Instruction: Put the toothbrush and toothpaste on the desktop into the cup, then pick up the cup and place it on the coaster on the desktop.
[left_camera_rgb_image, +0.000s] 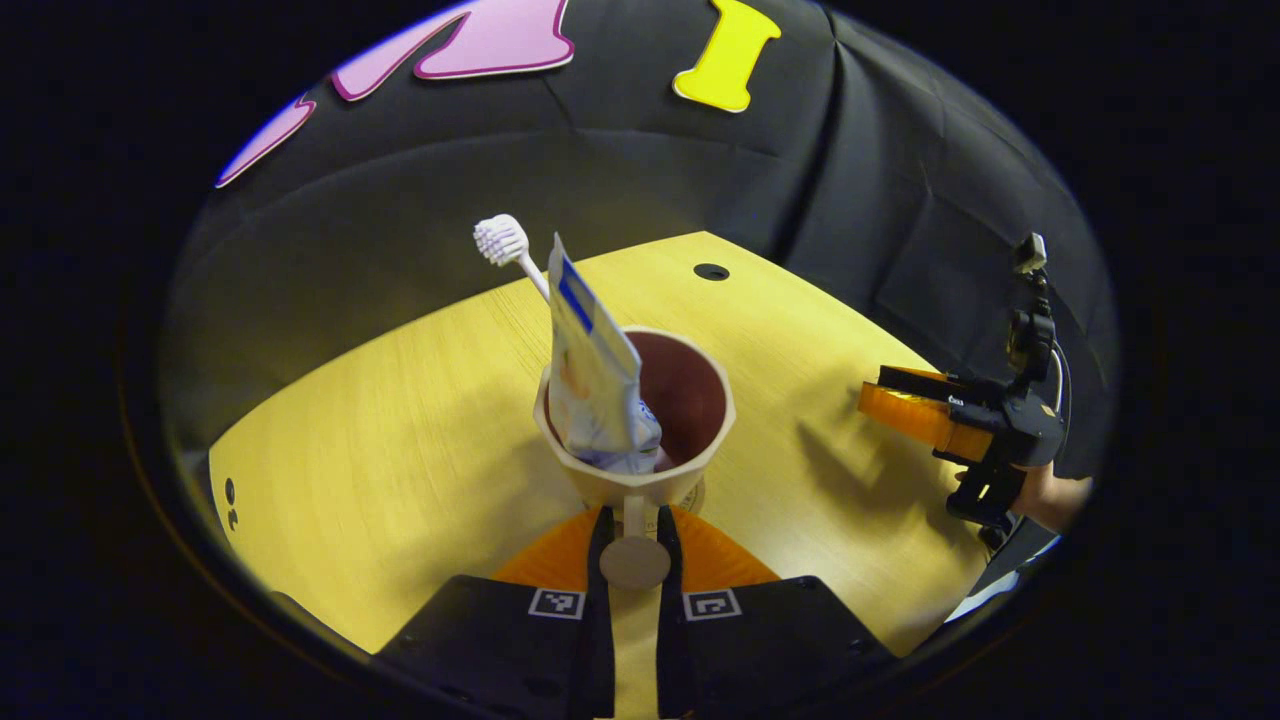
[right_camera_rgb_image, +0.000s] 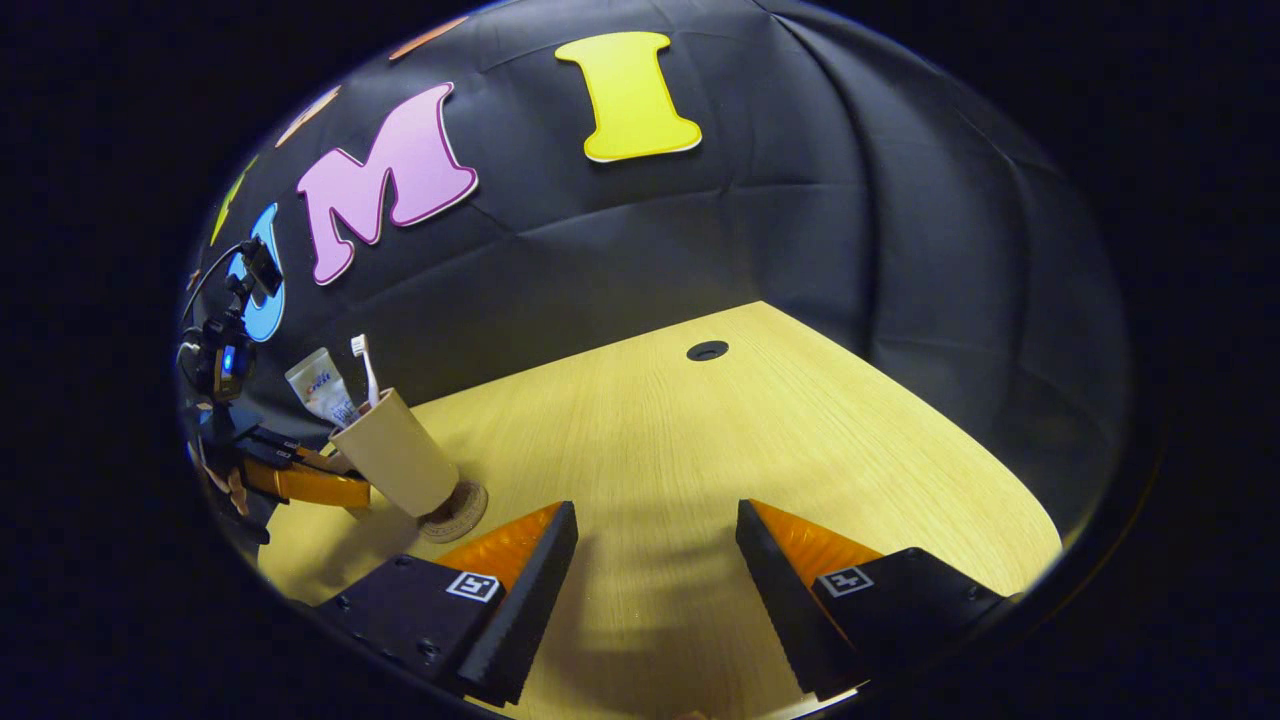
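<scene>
Left gripper view is showing the cup (left_camera_rgb_image: 640, 440) straight ahead of the left gripper (left_camera_rgb_image: 634, 545), whose fingers are drawn in narrow on either side of the cup's handle (left_camera_rgb_image: 634, 540) and are pressing on it. The toothpaste (left_camera_rgb_image: 595, 370) and the toothbrush (left_camera_rgb_image: 507, 247) are standing inside the cup, leaning toward its far-left rim, with the brush head poking out above the tube. Just beneath the cup's base an edge of the coaster (left_camera_rgb_image: 693, 497) is peeking out on the bench (left_camera_rgb_image: 400, 430). Well to the right of the cup the right gripper (left_camera_rgb_image: 905, 400) is hovering over the bench, held by a hand (left_camera_rgb_image: 1045, 497).

Right gripper view is showing the right gripper's (right_camera_rgb_image: 655, 560) fingers spread wide over bare bench (right_camera_rgb_image: 700, 440), gripping nothing. Far to their left the cup (right_camera_rgb_image: 395, 455) is tilting on the coaster (right_camera_rgb_image: 455, 512), with the toothbrush (right_camera_rgb_image: 365, 368) and toothpaste (right_camera_rgb_image: 320, 388) sticking up from it, and the left gripper (right_camera_rgb_image: 310, 480) is reaching in level from the cup's left side.
</scene>
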